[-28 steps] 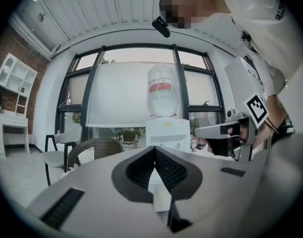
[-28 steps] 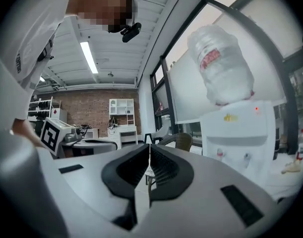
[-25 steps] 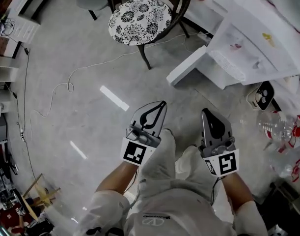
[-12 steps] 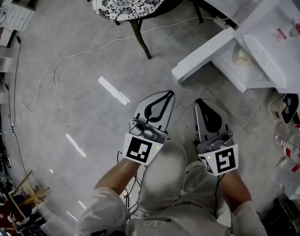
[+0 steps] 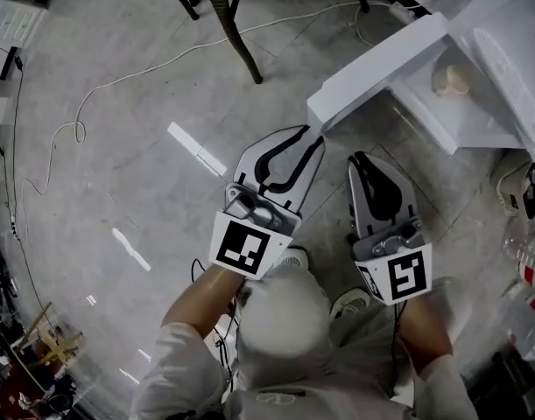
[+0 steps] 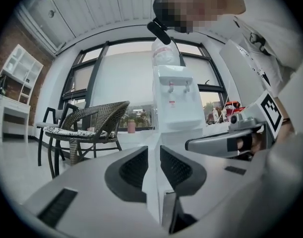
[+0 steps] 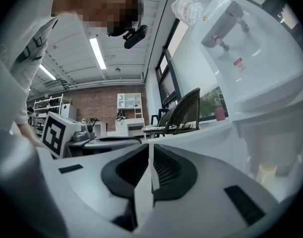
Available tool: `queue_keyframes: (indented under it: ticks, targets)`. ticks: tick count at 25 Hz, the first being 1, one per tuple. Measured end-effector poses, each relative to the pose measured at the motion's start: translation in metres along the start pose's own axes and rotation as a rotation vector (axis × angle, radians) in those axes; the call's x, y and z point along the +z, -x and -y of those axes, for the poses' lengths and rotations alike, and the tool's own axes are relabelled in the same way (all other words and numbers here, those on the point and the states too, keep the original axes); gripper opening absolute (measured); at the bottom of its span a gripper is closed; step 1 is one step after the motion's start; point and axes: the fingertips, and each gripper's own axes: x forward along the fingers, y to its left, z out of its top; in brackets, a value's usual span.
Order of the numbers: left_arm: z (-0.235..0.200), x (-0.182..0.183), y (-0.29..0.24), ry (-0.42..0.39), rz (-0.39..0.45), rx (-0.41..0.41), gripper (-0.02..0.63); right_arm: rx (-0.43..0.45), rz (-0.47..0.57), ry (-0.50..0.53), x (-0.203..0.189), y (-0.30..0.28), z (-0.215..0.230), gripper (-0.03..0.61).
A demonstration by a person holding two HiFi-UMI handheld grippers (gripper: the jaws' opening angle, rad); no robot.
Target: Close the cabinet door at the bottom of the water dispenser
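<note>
While cabinet door [image 5: 376, 59] stands ajar, left gripper [image 5: 311, 138] opening, empty, right gripper [image 5: 359, 158] clenched, water dispenser [image 5: 503, 59] cropped.

Loft office: brick wall [image 7: 87, 108], white shelves [image 7: 129, 104], water dispenser [image 6: 176, 100].

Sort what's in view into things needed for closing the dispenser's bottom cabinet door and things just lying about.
Job: cabinet door, open; water dispenser; left gripper, fingers opening, gripping nothing; right gripper, shut.
Lying about: chair; white cable on the floor.
</note>
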Motion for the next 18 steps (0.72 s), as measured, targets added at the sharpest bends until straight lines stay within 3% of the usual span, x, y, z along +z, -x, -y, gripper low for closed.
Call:
queue_keyframes:
  ticks: [10, 18]
  targets:
    - [-0.01, -0.056, -0.02, 0.012, -0.013, -0.018, 0.16, -0.06, -0.002, 0.013, -0.045, -0.012, 0.011, 0.02]
    - [-0.014, -0.073, -0.045, 0.047, 0.009, -0.021, 0.199, -0.096, -0.019, 0.034, -0.061, -0.009, 0.024, 0.02]
